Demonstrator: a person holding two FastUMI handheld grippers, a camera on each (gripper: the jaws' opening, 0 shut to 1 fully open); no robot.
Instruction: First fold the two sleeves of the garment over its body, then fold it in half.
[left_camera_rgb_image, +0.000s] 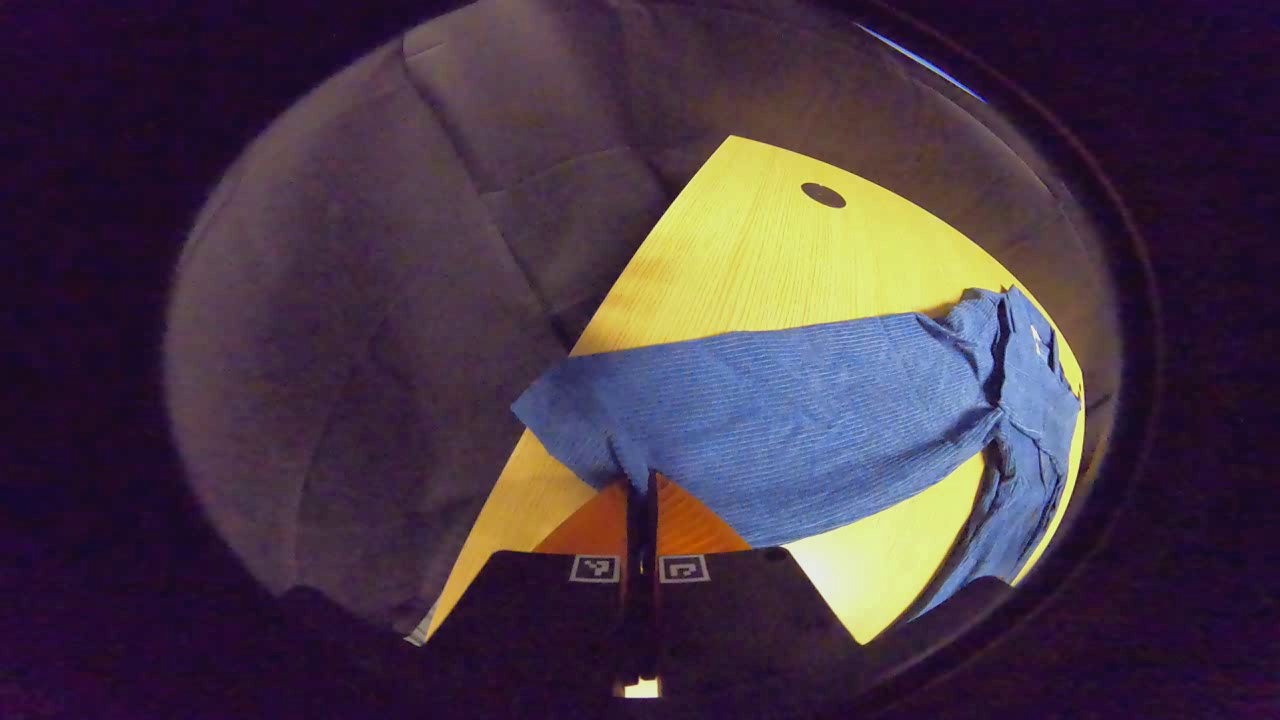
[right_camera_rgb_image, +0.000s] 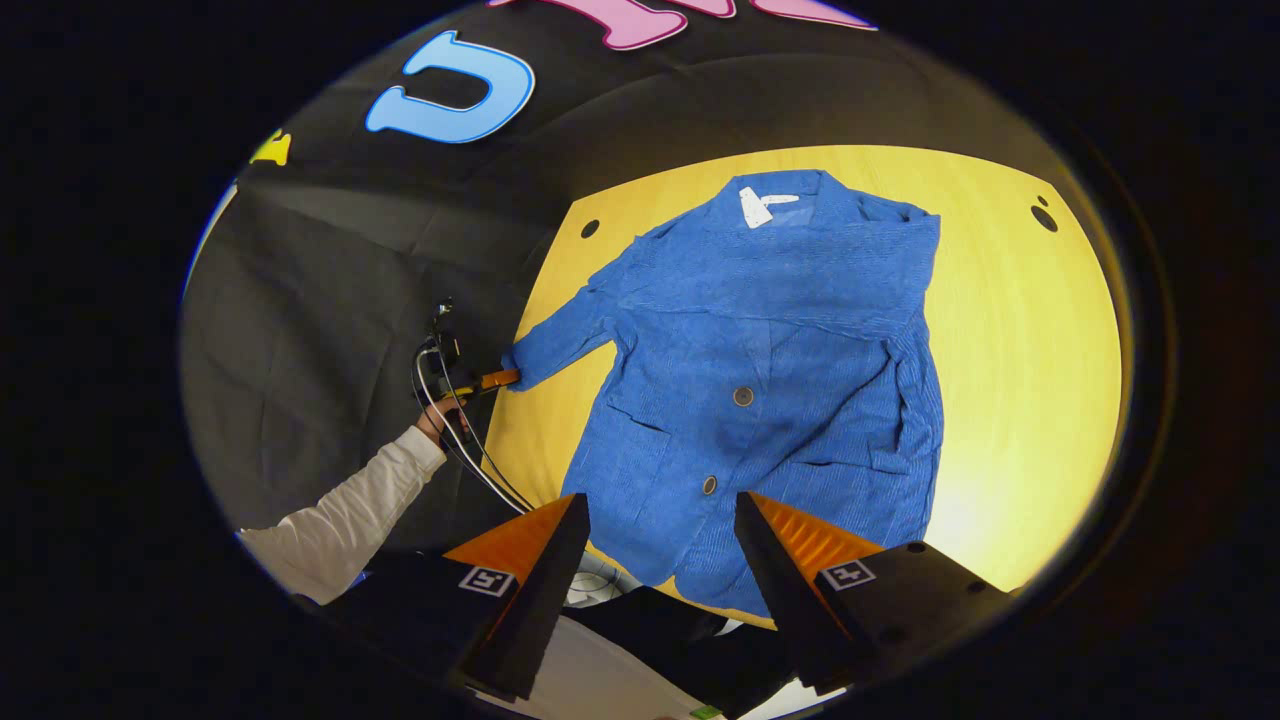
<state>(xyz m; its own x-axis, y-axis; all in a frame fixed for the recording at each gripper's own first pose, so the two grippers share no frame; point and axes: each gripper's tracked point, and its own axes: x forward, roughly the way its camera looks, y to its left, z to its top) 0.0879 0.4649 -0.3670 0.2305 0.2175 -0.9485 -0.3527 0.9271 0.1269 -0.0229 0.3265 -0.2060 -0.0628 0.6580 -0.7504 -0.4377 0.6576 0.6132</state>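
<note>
Left gripper clenched on the sleeve cuff at the table's edge; right gripper spread, hovering over the jacket's hem. Probably first sleeve fold — next, carry cuff inward across the body. Other sleeve apparently folded already; bare tabletop either side — ample room.

The left gripper view sits low and close at the tabletop edge, looking along the blue jacket's sleeve; the right gripper view looks down from higher and farther back, over the near edge; both share the jacket and tabletop.
</note>
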